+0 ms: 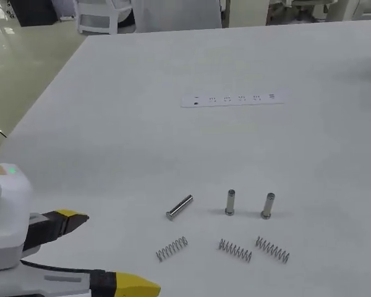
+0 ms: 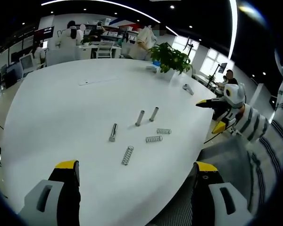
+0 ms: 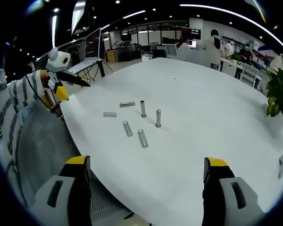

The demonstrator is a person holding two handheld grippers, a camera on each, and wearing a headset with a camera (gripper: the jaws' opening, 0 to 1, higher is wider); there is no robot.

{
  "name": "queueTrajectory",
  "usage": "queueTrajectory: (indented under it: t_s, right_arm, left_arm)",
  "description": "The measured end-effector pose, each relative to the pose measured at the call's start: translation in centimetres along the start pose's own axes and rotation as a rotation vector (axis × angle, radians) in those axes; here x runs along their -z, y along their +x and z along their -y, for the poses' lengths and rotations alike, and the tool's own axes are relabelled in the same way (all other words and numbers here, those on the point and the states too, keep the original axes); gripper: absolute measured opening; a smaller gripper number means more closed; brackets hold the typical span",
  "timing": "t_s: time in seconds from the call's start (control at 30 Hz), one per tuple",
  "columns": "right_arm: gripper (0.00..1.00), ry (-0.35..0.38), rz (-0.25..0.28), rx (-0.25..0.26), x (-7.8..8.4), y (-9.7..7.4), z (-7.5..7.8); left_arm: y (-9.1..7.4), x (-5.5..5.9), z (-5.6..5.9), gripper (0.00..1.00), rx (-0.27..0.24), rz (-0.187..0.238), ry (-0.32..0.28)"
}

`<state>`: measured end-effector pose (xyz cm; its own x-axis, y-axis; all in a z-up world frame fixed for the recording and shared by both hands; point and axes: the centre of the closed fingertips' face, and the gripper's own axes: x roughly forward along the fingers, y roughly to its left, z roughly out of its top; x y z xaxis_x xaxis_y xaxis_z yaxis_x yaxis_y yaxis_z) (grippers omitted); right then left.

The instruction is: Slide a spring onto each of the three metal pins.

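Three pins sit on the white table (image 1: 173, 142), a bit below the middle of the head view. The lying pin (image 1: 180, 207) is flat and slants from lower left to upper right. The middle pin (image 1: 230, 202) and the right pin (image 1: 268, 205) stand up beside it. Just below them lie the left spring (image 1: 172, 248), the middle spring (image 1: 235, 250) and the right spring (image 1: 272, 249), all flat and none on a pin yet. The left gripper (image 1: 114, 250) is at the lower left of the frame, wide open and holding nothing. It points right at the left spring, so it looks nearest. The right gripper (image 3: 146, 161) is wide open and empty too, with the springs ahead of it, above its jaws.
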<state>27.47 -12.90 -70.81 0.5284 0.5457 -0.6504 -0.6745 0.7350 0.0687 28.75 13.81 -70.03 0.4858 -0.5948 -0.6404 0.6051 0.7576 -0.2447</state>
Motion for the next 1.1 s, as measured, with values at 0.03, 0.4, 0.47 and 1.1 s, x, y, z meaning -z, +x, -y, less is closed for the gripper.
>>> queueTrajectory:
  t_s: [0.03, 0.4, 0.47, 1.1]
  right_arm:
    - [0.98, 0.002, 0.000, 0.002, 0.0, 0.0, 0.1]
    - [0.98, 0.003, -0.008, 0.008, 0.1, -0.2, 0.3]
    - [0.98, 0.004, -0.010, 0.007, 0.2, -0.2, 0.3]
    - [0.98, 0.031, -0.005, 0.020, 0.1, -0.7, 0.7]
  left_arm:
    - [0.1, 0.0, -0.1, 0.98, 0.000, -0.001, 0.000]
    - [0.9, -0.2, -0.9, 0.98, 0.008, -0.022, -0.002]
    - [1.3, -0.3, -1.1, 0.98, 0.010, -0.018, -0.007]
    - [3.7, -1.9, -1.5, 0.96, 0.062, 0.002, -0.019]
